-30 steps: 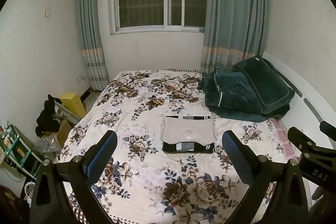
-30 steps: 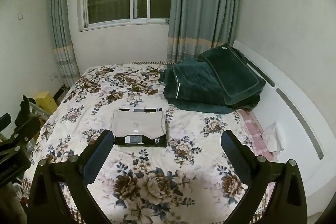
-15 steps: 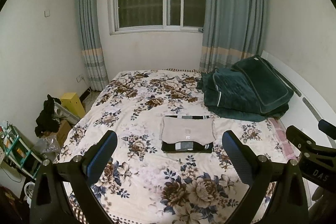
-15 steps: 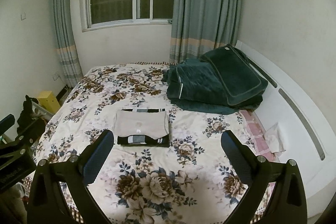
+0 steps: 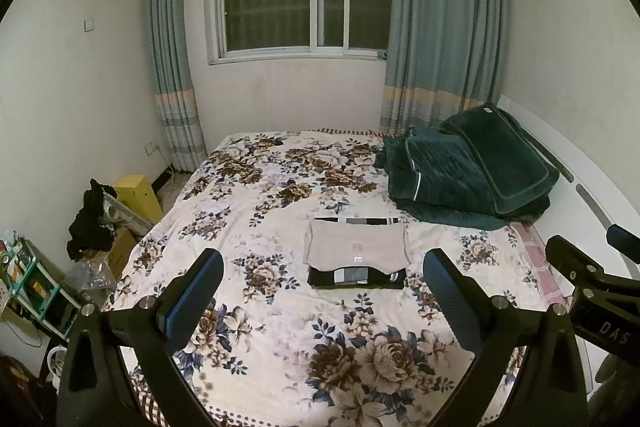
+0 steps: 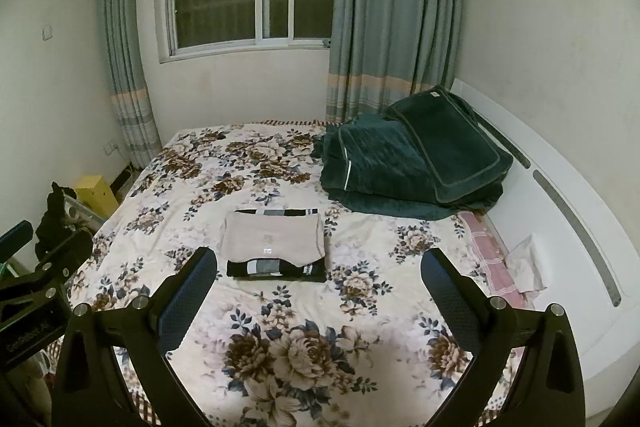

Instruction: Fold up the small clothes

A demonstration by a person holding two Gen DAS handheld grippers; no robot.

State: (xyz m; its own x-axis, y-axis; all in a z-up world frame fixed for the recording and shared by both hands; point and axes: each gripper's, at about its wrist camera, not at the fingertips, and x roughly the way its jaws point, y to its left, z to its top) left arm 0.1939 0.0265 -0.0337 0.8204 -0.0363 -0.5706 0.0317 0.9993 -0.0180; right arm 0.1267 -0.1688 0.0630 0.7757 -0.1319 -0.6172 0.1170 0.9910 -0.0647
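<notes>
A folded beige garment (image 5: pixel 356 250) lies on top of a folded black and grey striped garment (image 5: pixel 356 277) in the middle of the flowered bed (image 5: pixel 280 315). The stack also shows in the right wrist view, beige (image 6: pixel 274 238) over black (image 6: pixel 276 269). My left gripper (image 5: pixel 323 297) is open and empty, held above the near part of the bed, short of the stack. My right gripper (image 6: pixel 319 293) is open and empty, also short of the stack. The right gripper's body (image 5: pixel 592 291) shows at the right edge of the left wrist view.
A dark green quilt and pillow (image 5: pixel 468 167) lie at the back right of the bed. A white headboard ledge (image 6: pixel 560 227) with a crumpled white cloth (image 6: pixel 526 263) runs along the right. Boxes, dark clothes and a shelf (image 5: pixel 100 219) stand on the floor at the left.
Both grippers have drifted slightly, so the stack sits a little differently in each view. The clothes have not moved and both grippers stay open.
</notes>
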